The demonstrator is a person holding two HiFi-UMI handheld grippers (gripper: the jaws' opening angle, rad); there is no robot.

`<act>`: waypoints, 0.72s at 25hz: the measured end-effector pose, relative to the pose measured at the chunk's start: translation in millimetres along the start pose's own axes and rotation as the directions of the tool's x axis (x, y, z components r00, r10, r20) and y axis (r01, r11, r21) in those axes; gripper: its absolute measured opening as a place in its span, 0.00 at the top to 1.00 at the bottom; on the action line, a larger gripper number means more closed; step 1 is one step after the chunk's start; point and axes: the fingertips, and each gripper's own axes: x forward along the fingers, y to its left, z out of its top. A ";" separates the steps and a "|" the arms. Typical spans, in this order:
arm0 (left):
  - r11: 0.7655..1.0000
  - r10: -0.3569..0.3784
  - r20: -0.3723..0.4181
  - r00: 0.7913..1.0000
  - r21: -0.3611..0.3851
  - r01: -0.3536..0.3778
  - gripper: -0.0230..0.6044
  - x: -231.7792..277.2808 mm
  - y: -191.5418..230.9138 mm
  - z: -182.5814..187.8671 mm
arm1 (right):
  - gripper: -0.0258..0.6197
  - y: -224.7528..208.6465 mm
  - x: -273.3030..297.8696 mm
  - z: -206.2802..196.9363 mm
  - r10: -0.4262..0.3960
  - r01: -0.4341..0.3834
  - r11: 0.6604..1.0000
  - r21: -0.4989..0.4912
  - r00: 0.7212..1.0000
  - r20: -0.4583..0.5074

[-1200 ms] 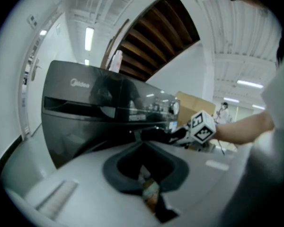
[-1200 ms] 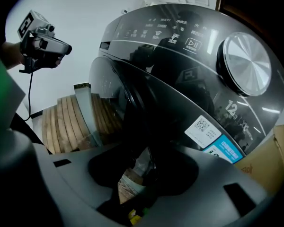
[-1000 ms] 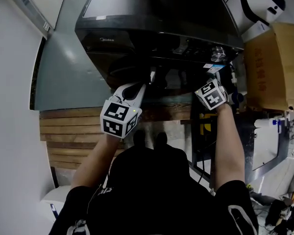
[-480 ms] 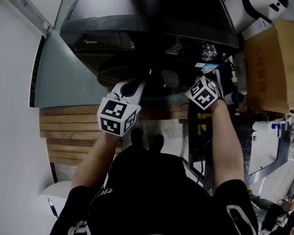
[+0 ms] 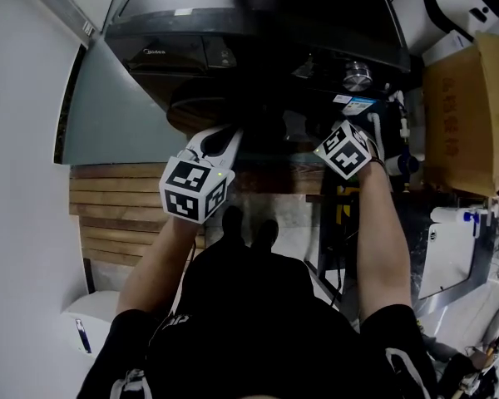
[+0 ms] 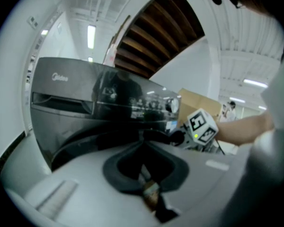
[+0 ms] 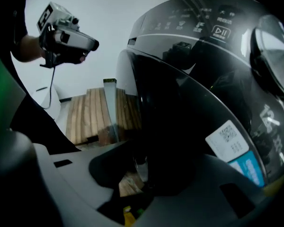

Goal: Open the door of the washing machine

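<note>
Door [image 7: 180, 136] of the washer [image 5: 183, 52] sits on the machine's front, just under the control panel [image 7: 199, 22], with a sticker [image 7: 227, 143] near its lower right. Its dark rim runs down between the jaws of the right hand-held gripper [image 7: 141, 174], which are pinched on that edge. Over the last second, in the head view, this gripper has slid a little to the left and up along the washer's front, and the left one has shifted the same way by a small amount. The washer itself also sits differently in that view, so part of the change is the head moving.

The left hand-held gripper [image 6: 143, 145] hangs apart from the machine, over the wooden planks [image 5: 108, 214], with its jaws pressed together on nothing.

The grip on the rim looks made, so the task seems to stand at the pull. Whether the door has left its latch, I cannot tell: the front is too dark for any gap to show. A steady pull outward on the rim is likely what comes next, and the thin edge could slip from the jaws.
</note>
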 end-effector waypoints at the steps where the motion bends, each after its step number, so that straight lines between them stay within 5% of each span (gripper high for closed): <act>1: 1.000 0.001 0.003 1.000 -0.004 -0.001 0.95 -2.1 -2.6 -0.7 | 0.77 13.2 -6.4 -3.3 0.040 -0.041 0.999 0.027 0.999 0.029; 4: 0.999 0.010 0.031 0.999 -0.034 -0.009 0.95 -14.8 -8.5 2.5 | 0.75 56.5 -22.1 -6.8 0.094 -0.106 0.991 0.083 0.987 0.133; 11: 0.998 0.067 0.022 0.998 -0.023 -0.066 0.95 -37.3 -37.7 -16.0 | 0.77 70.0 -27.5 -7.8 -0.066 0.048 0.989 0.138 0.990 0.128; 18: 0.997 0.070 -0.013 0.997 -0.032 -0.070 0.93 -56.7 -57.2 -33.1 | 0.77 109.1 -39.6 -4.4 -0.064 0.030 0.974 0.227 0.987 0.145</act>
